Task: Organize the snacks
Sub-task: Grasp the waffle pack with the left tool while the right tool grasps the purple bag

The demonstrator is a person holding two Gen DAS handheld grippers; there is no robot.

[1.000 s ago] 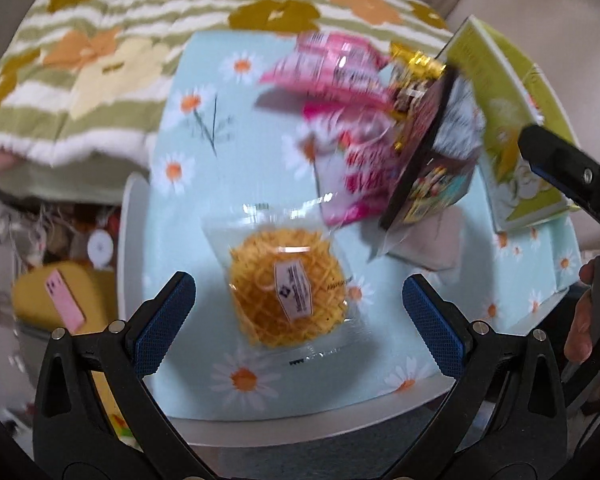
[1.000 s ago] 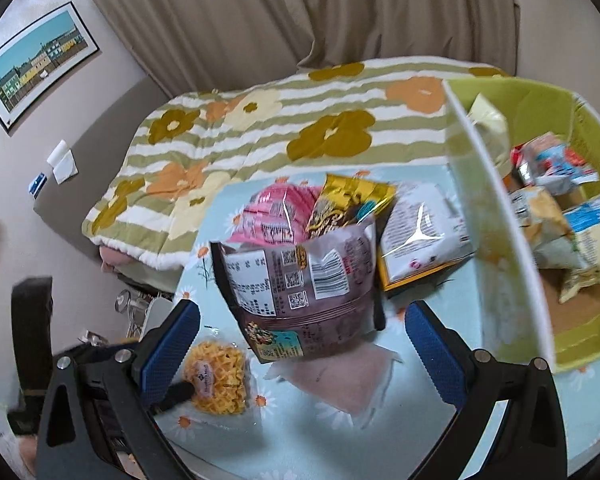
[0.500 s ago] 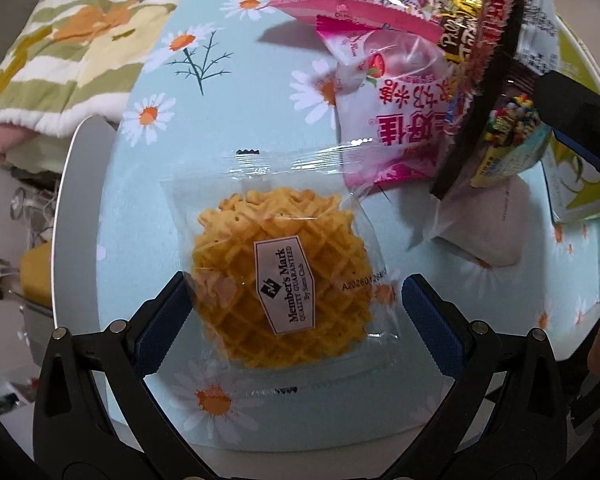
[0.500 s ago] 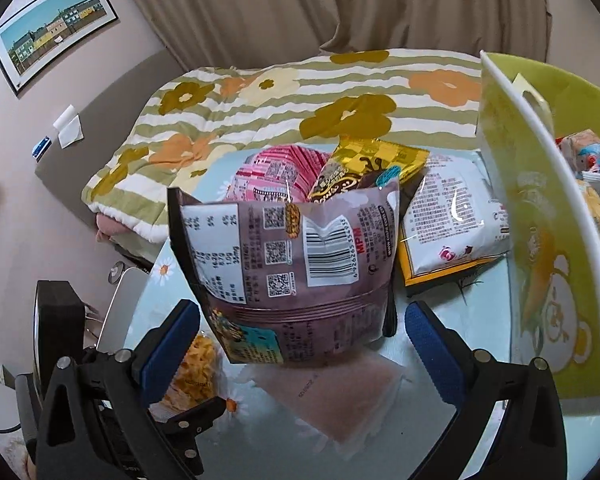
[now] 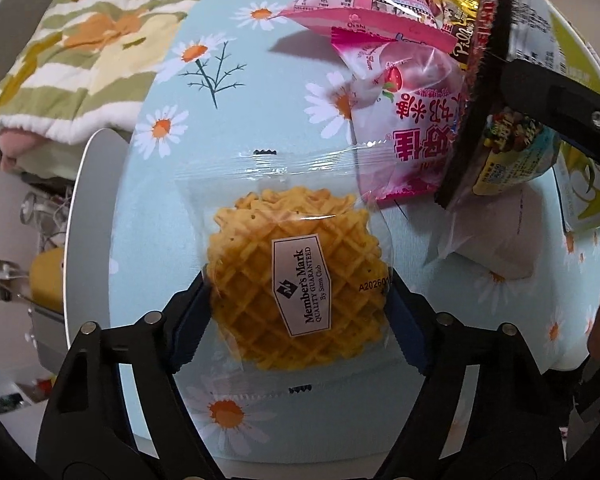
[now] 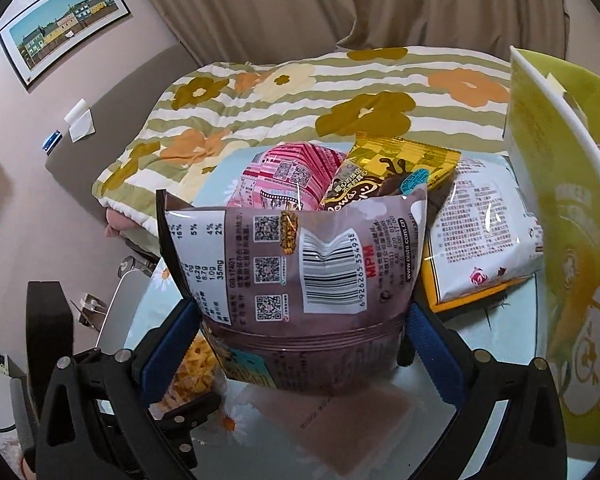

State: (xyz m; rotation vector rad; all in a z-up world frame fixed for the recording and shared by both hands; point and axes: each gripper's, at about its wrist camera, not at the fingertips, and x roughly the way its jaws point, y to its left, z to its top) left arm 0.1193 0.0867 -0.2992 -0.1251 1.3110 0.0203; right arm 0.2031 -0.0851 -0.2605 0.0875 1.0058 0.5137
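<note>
Waffle packet pinched flat on the bench between left gripper jaws, while right gripper jaws clamp the upright brown pouch, yellow bin at its 2 o'clock.

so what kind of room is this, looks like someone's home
Most likely a bedroom at home: a bed with a flowered striped quilt sits behind the small table in a daisy cloth, with drawn curtains and a framed picture on the wall.
</note>
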